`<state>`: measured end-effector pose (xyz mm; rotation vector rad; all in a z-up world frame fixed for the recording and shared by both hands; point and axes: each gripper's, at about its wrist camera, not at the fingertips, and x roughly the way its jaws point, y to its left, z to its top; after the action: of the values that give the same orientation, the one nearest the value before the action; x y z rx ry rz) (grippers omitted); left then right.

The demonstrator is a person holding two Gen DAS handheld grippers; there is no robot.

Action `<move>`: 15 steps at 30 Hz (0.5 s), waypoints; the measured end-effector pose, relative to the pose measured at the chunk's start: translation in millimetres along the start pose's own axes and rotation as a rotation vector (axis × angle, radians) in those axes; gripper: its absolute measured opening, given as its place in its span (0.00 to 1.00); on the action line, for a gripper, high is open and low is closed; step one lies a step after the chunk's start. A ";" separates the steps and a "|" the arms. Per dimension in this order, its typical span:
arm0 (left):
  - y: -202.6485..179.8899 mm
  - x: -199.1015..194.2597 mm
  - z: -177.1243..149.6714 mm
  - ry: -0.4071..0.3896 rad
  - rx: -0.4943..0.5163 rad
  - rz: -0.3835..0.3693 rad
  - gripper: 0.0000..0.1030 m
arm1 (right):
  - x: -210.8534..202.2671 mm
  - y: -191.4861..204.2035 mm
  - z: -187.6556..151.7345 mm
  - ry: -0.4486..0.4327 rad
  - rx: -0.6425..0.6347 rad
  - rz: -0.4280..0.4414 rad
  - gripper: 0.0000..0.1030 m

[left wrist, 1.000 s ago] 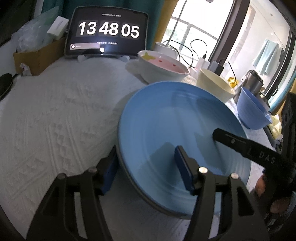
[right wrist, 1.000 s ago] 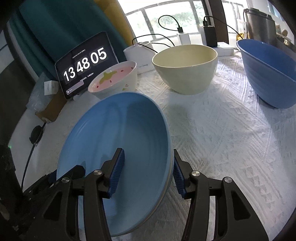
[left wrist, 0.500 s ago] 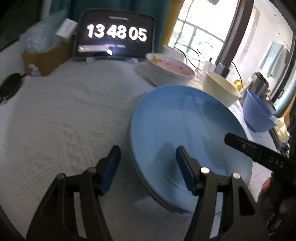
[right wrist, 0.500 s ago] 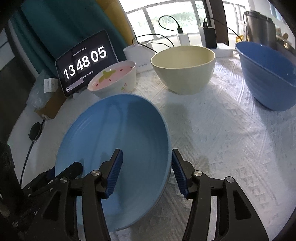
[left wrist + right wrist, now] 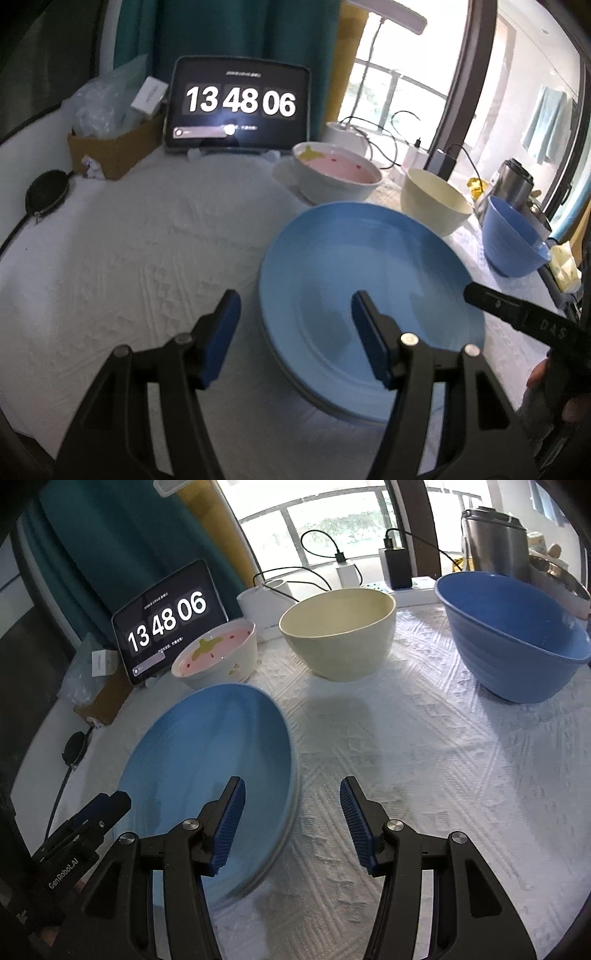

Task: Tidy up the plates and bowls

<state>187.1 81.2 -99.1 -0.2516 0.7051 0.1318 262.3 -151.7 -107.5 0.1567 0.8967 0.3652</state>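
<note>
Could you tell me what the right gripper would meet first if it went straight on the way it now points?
Probably the white tablecloth. The right gripper is open and points down at bare cloth just right of the blue plate; the cream bowl lies farther along, though depth is uncertain.

Blue bowl [image 5: 517, 642] cut off at right edge; tablet's [image 5: 240, 107] small text perhaps unreadable.

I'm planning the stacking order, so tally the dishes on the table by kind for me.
Plates: 1, the light blue plate
Bowls: 3, the strawberry-pattern bowl, the cream bowl and the dark blue bowl
Total: 4 dishes
</note>
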 end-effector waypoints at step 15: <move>-48.8 -18.6 0.6 -0.031 0.085 -0.027 0.62 | -34.5 -28.6 -3.9 -0.059 0.027 0.006 0.55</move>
<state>183.4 33.8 -77.5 -0.1773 0.6747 0.0796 246.7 -191.2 -92.8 0.1942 0.8430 0.3522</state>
